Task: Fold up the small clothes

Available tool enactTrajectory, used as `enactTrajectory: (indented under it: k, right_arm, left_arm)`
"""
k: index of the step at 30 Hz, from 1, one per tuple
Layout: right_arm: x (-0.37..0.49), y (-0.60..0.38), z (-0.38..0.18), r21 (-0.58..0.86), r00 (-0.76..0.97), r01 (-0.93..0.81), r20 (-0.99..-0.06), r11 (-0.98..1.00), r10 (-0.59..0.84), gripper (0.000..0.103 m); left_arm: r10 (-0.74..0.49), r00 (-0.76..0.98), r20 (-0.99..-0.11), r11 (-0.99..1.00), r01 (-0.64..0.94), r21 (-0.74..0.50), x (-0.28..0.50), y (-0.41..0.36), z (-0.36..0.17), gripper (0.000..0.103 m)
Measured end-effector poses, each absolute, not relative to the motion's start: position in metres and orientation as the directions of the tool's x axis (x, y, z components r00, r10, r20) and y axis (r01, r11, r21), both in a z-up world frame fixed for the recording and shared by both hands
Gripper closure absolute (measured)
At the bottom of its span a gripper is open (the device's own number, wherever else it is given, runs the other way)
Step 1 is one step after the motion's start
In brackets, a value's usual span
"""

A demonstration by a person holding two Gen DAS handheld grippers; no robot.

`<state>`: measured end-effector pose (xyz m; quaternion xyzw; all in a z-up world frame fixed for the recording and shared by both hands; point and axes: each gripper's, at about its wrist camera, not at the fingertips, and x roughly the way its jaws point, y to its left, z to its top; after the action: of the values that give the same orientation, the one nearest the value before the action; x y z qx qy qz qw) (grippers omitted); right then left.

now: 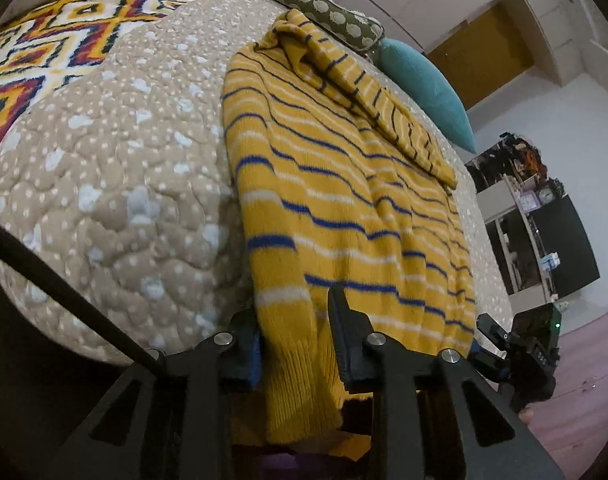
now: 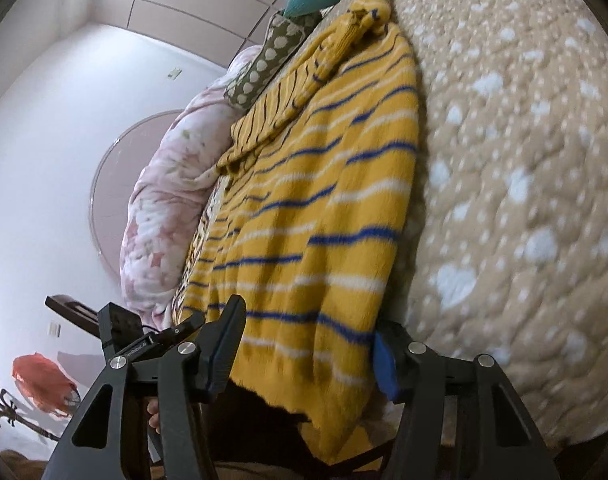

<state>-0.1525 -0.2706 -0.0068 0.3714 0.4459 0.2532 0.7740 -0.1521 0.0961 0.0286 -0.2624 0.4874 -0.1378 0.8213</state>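
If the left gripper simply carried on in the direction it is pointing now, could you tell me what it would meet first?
Most likely the yellow striped sweater: its ribbed hem already lies between the fingers of the left gripper, hanging over the edge of the quilted bedspread. Going on, it would push into the knit and the bed beneath it.

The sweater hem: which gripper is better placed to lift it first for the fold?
Probably left. The left gripper already has its fingers close around the sweater hem, while the right gripper straddles the other hem corner with a wider gap.
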Motion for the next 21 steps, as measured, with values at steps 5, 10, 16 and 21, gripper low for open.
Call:
enactTrajectory:
  k: [5,10,16,21]
  right_arm:
    - [-0.159,-0.254,-0.009,0.796,0.450,-0.065,-0.514,0.601,0.730,0.051]
    - [-0.156,-0.240,-0.017,0.761,0.428,-0.033,-0.575,0.648,0.697,0.090]
    - [-0.165,-0.230,0.008,0.689,0.439,-0.117,-0.611,0.716,0.659,0.093]
    - [-0.188,-0.225,0.036,0.641,0.419,-0.229,-0.615,0.733,0.668,0.094]
  left_arm:
    - [-0.407,0.487,-0.773,0.866,-0.062,-0.496,-0.153,0.087,0.033,0.082]
    - [-0.354,0.504,-0.788,0.866,-0.141,-0.480,-0.156,0.103,0.043,0.095]
    - [-0.345,0.587,-0.733,0.859,-0.119,-0.499,-0.173,0.121,0.085,0.095]
    - [-0.350,0.607,-0.714,0.879,-0.051,-0.474,-0.199,0.111,0.107,0.095]
